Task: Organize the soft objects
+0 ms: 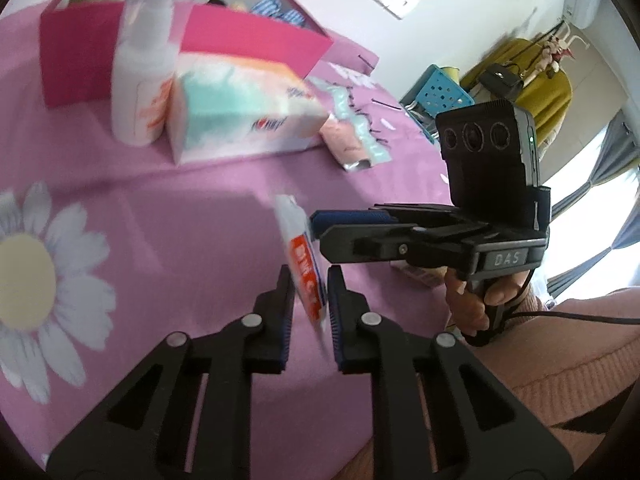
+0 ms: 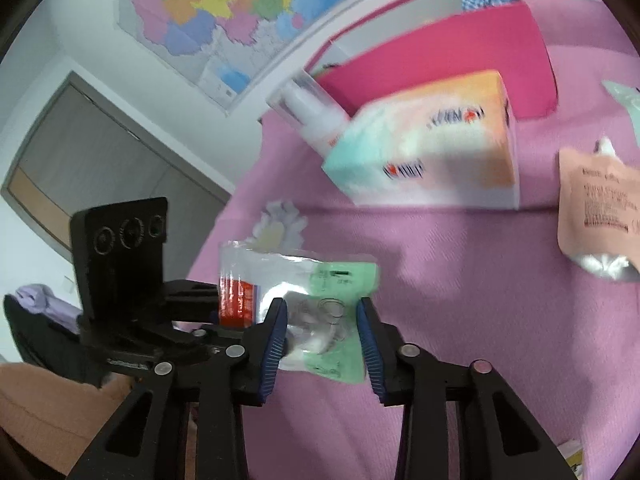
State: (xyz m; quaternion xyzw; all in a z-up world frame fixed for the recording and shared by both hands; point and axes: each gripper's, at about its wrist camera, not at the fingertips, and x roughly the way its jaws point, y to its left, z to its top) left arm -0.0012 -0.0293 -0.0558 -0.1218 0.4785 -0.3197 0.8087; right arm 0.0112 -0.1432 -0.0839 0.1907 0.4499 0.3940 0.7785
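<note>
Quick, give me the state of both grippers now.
Left gripper: closed on the edge of the flat packet.
Right gripper: jaws apart on either side of the packet, pads not pressing on it; open.

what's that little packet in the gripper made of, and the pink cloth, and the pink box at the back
The packet looks like thin glossy plastic film: part clear, part printed red and green, shiny and crinkled, seen edge-on in the left gripper. The pink cloth looks like matte woven fabric with a printed daisy. The pink box seems to be stiff cardboard, pink outside and white inside, though blur leaves its finish open.
</note>
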